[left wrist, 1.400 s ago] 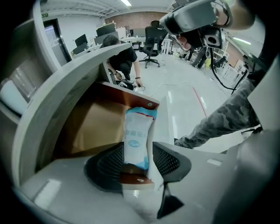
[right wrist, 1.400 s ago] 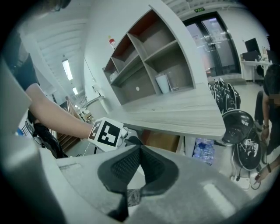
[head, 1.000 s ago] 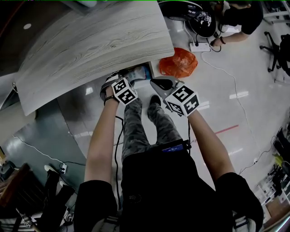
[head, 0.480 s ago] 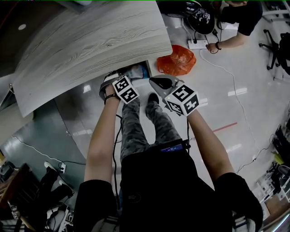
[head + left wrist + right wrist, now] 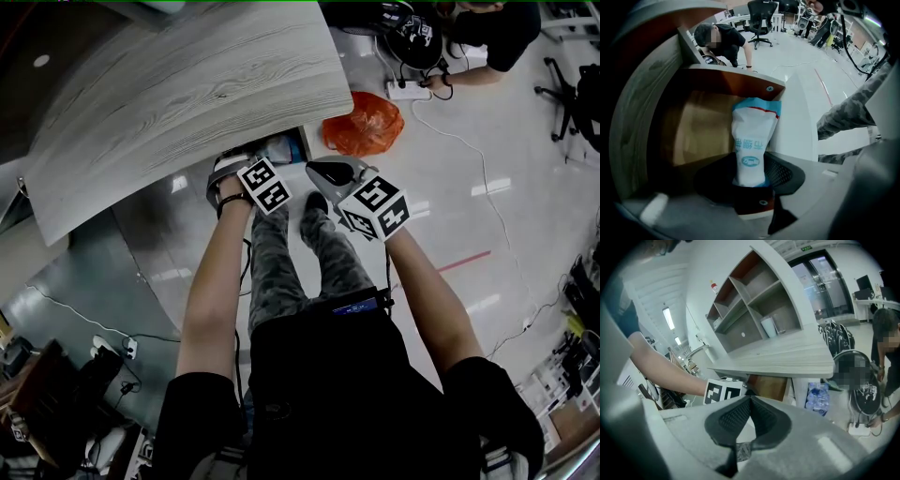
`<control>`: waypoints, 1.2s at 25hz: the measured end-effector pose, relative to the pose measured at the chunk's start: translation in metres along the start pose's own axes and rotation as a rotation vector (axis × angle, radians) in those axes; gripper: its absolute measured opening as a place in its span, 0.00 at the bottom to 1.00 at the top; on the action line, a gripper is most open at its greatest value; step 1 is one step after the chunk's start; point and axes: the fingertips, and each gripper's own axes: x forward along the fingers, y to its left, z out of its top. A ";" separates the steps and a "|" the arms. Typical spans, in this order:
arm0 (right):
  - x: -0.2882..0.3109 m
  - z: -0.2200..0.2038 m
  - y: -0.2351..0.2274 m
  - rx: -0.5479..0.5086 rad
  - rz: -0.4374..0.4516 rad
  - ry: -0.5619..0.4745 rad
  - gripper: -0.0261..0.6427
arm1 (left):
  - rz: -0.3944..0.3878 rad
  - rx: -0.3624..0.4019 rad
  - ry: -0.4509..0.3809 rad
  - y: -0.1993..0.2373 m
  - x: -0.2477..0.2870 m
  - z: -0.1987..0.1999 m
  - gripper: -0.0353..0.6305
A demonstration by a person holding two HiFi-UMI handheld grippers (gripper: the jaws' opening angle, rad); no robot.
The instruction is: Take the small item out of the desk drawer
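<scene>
Retrieval under way: left hand-held gripper, jaws just closing, grasps the packet against the open drawer's side wall, below the worktop edge; lifting out remains. Right hand-held gripper clenched, empty.

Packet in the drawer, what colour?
White packet, blue print, blue top edge, thin red line; clearest in the left gripper view.
</scene>
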 end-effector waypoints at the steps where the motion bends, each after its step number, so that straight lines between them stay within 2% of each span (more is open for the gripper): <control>1: -0.001 0.000 0.000 0.000 -0.001 0.000 0.03 | 0.009 0.006 -0.005 0.000 -0.001 0.000 0.33; 6: -0.004 0.002 -0.002 0.001 -0.008 -0.002 0.03 | 0.017 0.007 -0.044 0.000 -0.004 0.002 0.32; 21: -0.016 0.005 0.005 -0.014 -0.013 0.014 0.03 | -0.034 -0.111 -0.212 -0.001 -0.053 0.012 0.32; 30: -0.034 0.018 0.014 -0.031 -0.021 0.021 0.03 | -0.045 -0.251 -0.343 0.002 -0.104 0.018 0.32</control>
